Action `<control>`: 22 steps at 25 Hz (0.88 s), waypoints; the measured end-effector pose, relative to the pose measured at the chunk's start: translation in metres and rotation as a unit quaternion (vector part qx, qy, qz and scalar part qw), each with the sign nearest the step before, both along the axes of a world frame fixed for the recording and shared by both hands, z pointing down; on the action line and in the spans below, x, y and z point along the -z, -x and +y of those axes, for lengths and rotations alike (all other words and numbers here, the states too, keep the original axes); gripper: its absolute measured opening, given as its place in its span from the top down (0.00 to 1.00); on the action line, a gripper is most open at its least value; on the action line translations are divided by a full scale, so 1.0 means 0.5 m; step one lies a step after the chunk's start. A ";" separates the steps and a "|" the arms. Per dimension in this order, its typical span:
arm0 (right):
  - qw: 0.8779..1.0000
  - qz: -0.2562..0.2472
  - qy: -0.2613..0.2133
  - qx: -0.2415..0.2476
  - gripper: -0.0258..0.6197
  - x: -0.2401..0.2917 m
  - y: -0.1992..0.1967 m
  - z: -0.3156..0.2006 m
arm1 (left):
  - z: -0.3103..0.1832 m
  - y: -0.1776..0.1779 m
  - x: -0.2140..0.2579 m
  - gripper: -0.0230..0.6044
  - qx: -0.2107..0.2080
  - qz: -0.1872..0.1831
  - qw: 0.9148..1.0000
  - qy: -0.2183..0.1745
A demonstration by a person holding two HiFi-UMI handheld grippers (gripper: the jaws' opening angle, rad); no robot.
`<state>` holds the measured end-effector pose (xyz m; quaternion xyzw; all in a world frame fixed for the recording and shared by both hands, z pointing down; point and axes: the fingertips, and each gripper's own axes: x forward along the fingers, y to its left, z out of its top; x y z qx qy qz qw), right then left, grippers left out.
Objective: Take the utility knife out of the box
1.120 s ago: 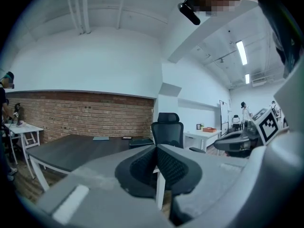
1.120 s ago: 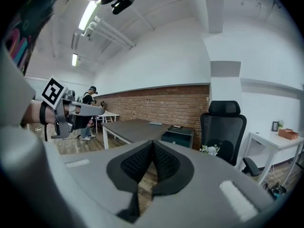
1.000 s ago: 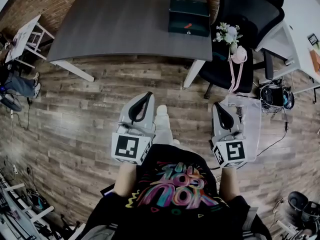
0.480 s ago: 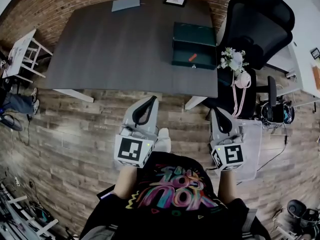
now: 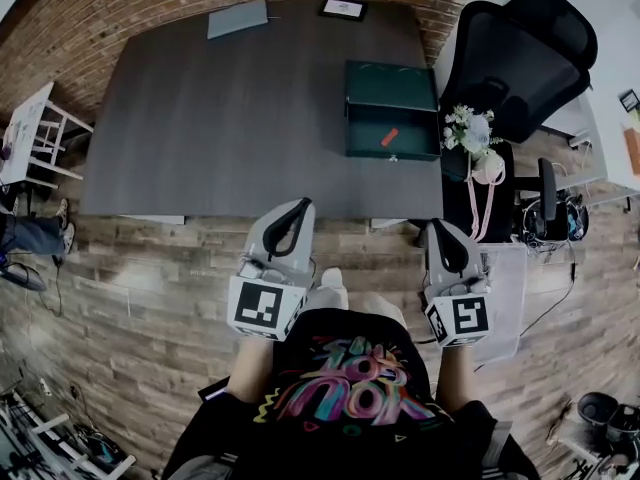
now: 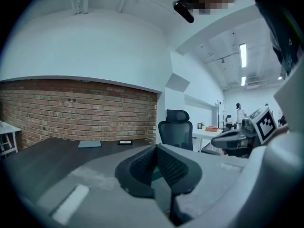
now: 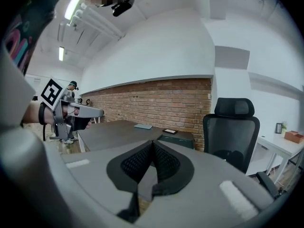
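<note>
Upper right: utility knife [image 5: 389,137] in box [image 5: 366,84], likely light, rigid; I would pinch its mid-handle. Left gripper [image 5: 299,206] and right gripper [image 5: 438,226] closed, empty.

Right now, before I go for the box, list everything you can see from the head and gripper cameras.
table: one, dark grey, ahead of the person
box: one, dark green, open, right end of the table
utility knife: one, orange, inside the box
flat pad: one, grey-blue, table's far edge
small frame: one, black-edged, table's far edge
office chair: one, black, right of the table
flowers: one bunch, white, right of the box, off the table
side table: one, white, left of the table
left hand-held gripper: one, grey, shut, empty, near the table's near edge
right hand-held gripper: one, grey, shut, empty, near the table's right corner
</note>
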<state>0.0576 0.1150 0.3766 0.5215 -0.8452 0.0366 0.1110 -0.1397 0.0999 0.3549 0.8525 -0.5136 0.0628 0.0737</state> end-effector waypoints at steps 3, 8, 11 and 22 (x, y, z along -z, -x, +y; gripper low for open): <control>1.000 0.004 0.001 0.002 0.96 -0.004 0.014 -0.003 | -0.019 -0.008 -0.008 0.96 -0.012 -0.007 1.000 0.003; 1.000 0.007 0.027 0.003 0.96 -0.031 0.024 -0.015 | -0.036 -0.020 -0.033 0.96 -0.029 -0.007 0.999 0.025; 0.999 0.006 0.031 0.006 0.96 -0.041 0.021 -0.041 | -0.057 -0.022 -0.043 0.96 -0.026 -0.008 0.999 0.030; 0.999 0.005 0.021 0.025 0.96 -0.039 -0.015 -0.208 | -0.200 -0.050 -0.046 0.96 0.003 -0.011 1.000 0.023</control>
